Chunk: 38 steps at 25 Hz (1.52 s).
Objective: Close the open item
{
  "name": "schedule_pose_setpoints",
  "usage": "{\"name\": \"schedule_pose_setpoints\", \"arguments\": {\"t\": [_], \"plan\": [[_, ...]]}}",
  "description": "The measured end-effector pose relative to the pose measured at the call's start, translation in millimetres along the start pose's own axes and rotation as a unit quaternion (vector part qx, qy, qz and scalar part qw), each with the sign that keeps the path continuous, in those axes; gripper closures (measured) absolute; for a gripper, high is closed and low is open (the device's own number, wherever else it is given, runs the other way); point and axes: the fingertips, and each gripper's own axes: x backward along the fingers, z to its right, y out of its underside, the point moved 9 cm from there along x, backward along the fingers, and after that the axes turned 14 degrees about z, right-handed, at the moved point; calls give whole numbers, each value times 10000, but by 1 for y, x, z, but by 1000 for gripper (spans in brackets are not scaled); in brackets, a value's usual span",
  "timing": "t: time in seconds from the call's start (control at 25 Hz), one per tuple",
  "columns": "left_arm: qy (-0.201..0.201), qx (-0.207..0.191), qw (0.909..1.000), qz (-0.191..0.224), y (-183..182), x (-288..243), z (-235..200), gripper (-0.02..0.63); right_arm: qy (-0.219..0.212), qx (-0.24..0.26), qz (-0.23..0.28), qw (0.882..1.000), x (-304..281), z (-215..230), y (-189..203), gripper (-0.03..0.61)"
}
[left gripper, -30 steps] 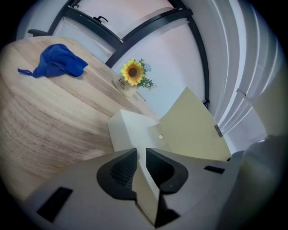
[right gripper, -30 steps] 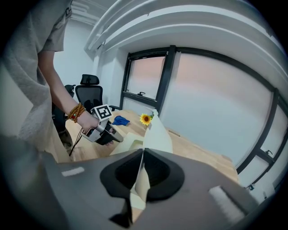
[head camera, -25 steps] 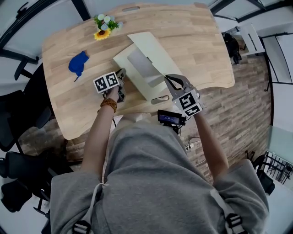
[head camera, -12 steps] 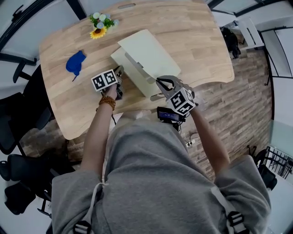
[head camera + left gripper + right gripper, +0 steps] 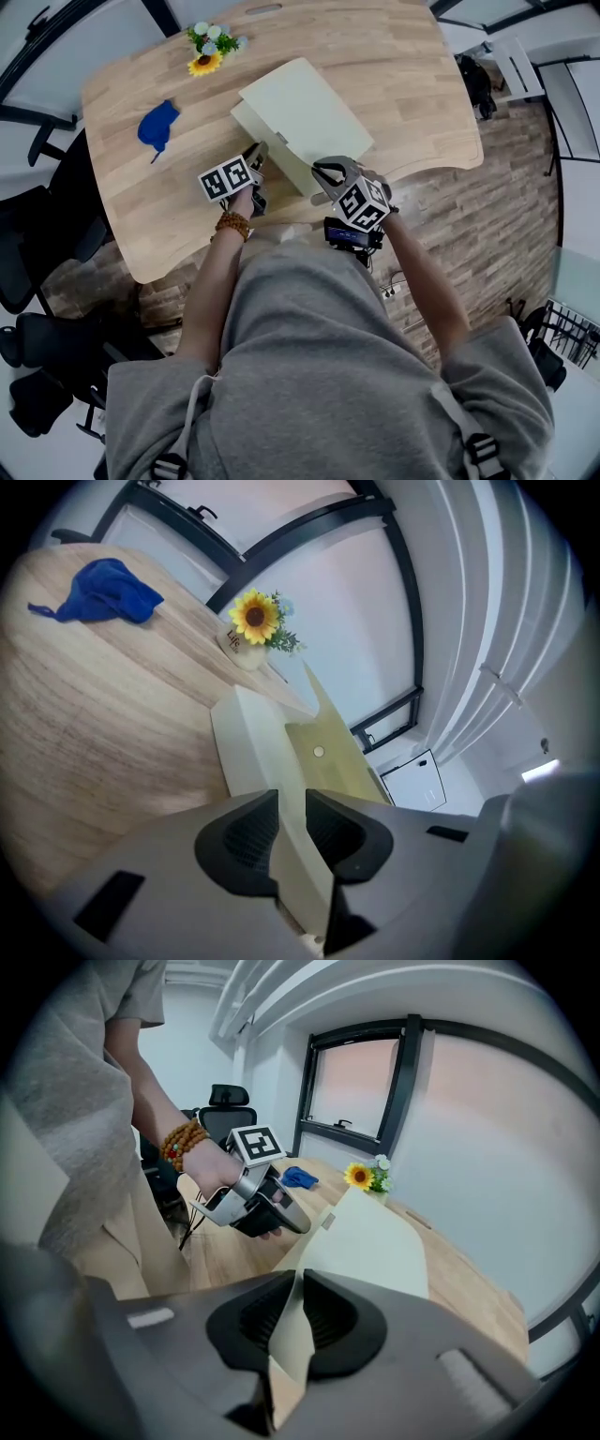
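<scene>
So the pale cream rectangular box [image 5: 248, 747] is sat near the front edge of the light wooden surface [image 5: 412, 84], turned at an angle. Its flat hinged lid [image 5: 375, 1241] is tilted low over the base but not shut; a gap can be seen on the left side, with a small round button showing inside.

The left hand-held gripper [image 5: 292, 799] is parked at the near left corner of the box. The base's edge is caught between the pads, which look to be against it on both sides, even though those jaws have just been opening a little. A brown bead bracelet [image 5: 229, 223] is worn on that wrist.

The right hand-held gripper [image 5: 298, 1283] is clamped on the near edge of the lid, jaws almost together, with only the thin panel pinched between them. It's pointed down at the surface, and the lid slopes away from it towards the far side.

Other stuff: a crumpled blue cloth [image 5: 157, 127] is lying well to the left of the box, and a small sunflower bunch in a white pot [image 5: 208, 64] is stood at the far edge, beyond the cloth. Neither is touching the box. A black office chair [image 5: 230, 1101] can be made out past the surface in the right gripper view.
</scene>
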Motion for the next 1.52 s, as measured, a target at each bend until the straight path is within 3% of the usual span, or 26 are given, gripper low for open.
{"name": "schedule_pose_setpoints", "arguments": {"t": [0.16, 0.32, 0.48, 0.64, 0.96, 1.52], "plan": [[-24, -32, 9997, -227, 17, 6, -4, 532, 17, -198, 8, 9998, -4, 1, 3, 542], [224, -271, 9980, -534, 34, 10, 8, 514, 82, -423, 84, 9990, -4, 3, 0, 541], [134, -580, 9950, -804, 45, 4, 7, 505, 38, -370, 45, 9993, -8, -1, -2, 541], [104, -803, 9936, -785, 45, 4, 6, 492, -38, -286, -76, 9996, -7, -3, 2, 541], [106, -522, 9952, -819, 44, 3, 1, 480, -297, -296, -281, 9987, -14, -6, 9, 540], [82, -708, 9937, -860, 43, 3, 2, 477, -607, -449, -640, 9951, -30, -15, 28, 534]]}}
